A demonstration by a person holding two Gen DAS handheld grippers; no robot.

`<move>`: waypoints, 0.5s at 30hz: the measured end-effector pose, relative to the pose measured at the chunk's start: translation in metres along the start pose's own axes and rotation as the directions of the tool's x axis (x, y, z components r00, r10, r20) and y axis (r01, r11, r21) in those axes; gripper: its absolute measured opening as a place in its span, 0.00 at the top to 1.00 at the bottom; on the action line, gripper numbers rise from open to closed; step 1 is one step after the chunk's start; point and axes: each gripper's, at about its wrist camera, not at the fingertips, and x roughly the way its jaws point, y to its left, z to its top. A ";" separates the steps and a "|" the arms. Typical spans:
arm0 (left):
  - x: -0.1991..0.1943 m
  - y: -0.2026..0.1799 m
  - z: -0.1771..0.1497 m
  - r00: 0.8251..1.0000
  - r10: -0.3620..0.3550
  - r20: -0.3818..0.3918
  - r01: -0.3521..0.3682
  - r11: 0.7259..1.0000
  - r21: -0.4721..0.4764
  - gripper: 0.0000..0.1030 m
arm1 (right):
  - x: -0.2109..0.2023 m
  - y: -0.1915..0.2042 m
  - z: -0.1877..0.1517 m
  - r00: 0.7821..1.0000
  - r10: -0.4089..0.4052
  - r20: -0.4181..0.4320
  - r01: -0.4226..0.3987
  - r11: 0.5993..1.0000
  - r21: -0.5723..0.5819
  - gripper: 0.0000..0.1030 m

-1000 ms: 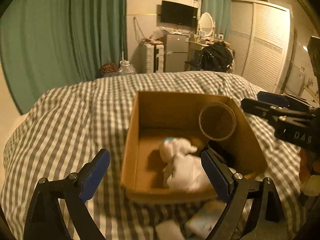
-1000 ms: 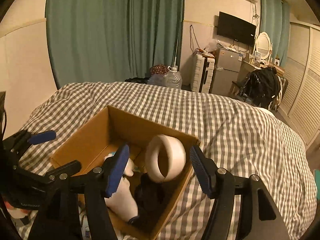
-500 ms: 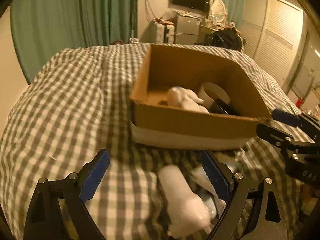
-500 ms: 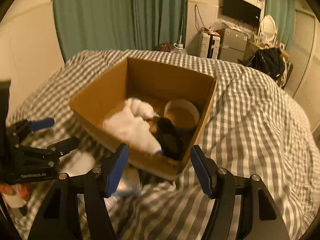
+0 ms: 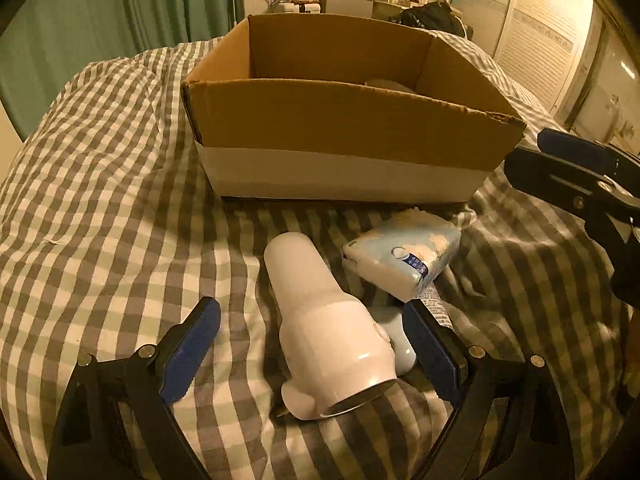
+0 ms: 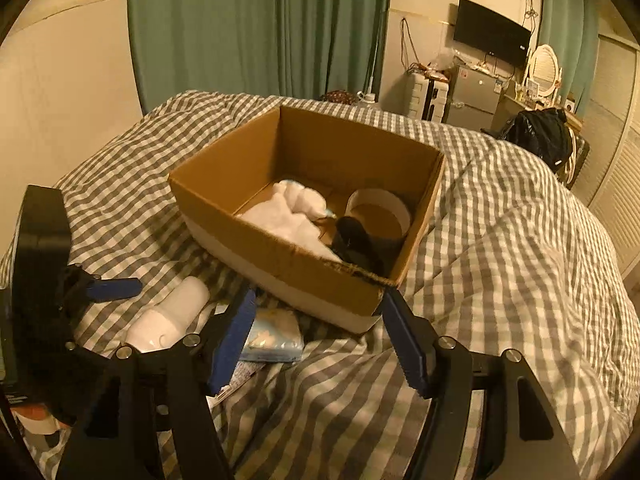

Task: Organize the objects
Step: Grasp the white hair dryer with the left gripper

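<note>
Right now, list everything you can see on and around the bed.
box: 1, brown cardboard with a pale band low on its near side, on the bed
cloth: 1, white, in the box
tape roll: 1, pale, in the box beside the cloth
dark item: 1, black, in the box's near corner; cannot tell what it is
bottle: 1, white, lying on the bed in front of the box
tissue pack: 1, light blue, on the bed beside the bottle
bed: 1, grey-white check cover
curtains: green, behind the bed
TV: 1, black, on the wall
left gripper: open, straddling the bottle
right gripper: open, empty
</note>
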 end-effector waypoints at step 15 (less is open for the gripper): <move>-0.040 0.026 0.010 0.991 -0.082 0.105 0.094 0.988 -0.120 0.53 | 0.008 0.006 -0.007 0.999 0.026 -0.041 -0.026 1.000 -0.003 0.31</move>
